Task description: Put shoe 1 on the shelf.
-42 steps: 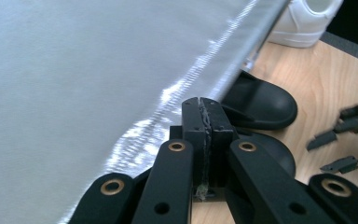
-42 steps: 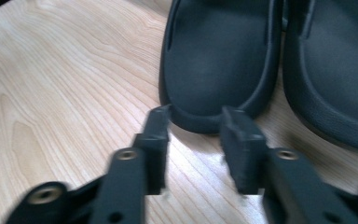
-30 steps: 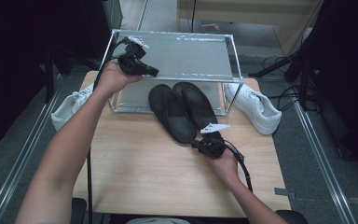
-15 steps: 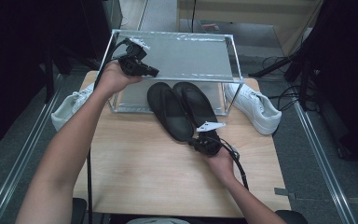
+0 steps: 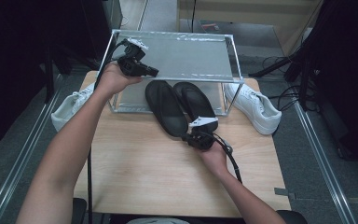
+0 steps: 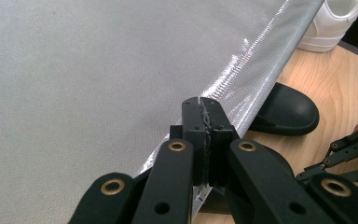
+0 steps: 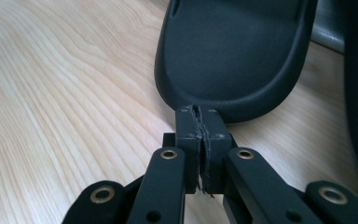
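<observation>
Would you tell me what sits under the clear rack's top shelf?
Under the rack's shelf lie the toe ends of two black slippers, heels sticking out onto the table. The frosted top hides their tips.

Closed jaws of the right gripper (image 7: 201,116) against the black slipper's (image 7: 233,51) heel edge on the wooden table (image 7: 60,93).

Matt black rubber slipper (image 7: 233,51), pale wood table (image 5: 135,163)

White sneakers (image 5: 254,106) beside wooden table (image 5: 144,168)
</observation>
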A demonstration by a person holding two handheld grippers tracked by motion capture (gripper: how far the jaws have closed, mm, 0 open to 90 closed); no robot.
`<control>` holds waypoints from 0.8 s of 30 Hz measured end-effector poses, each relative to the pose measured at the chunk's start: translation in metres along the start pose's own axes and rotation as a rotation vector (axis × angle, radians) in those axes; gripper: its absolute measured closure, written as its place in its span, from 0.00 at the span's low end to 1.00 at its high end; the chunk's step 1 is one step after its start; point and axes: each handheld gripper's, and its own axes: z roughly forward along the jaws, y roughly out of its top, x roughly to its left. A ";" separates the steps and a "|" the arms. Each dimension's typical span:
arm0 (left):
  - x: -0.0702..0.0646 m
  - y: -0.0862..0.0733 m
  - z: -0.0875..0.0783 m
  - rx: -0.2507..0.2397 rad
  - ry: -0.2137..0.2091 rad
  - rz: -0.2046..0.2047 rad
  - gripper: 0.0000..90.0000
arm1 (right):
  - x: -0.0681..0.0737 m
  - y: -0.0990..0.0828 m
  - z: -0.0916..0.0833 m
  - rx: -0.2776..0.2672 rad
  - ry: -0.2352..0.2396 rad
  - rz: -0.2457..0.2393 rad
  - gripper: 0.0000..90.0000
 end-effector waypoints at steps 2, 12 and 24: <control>0.001 0.000 0.000 0.000 -0.002 -0.007 1.00 | 0.000 0.004 0.003 -0.007 0.004 0.003 0.99; 0.001 -0.001 0.001 -0.007 0.005 0.005 1.00 | 0.002 0.025 0.015 -0.038 0.043 0.045 0.98; 0.003 -0.003 0.001 -0.018 -0.007 -0.008 1.00 | 0.004 0.049 0.044 -0.033 0.032 0.071 0.99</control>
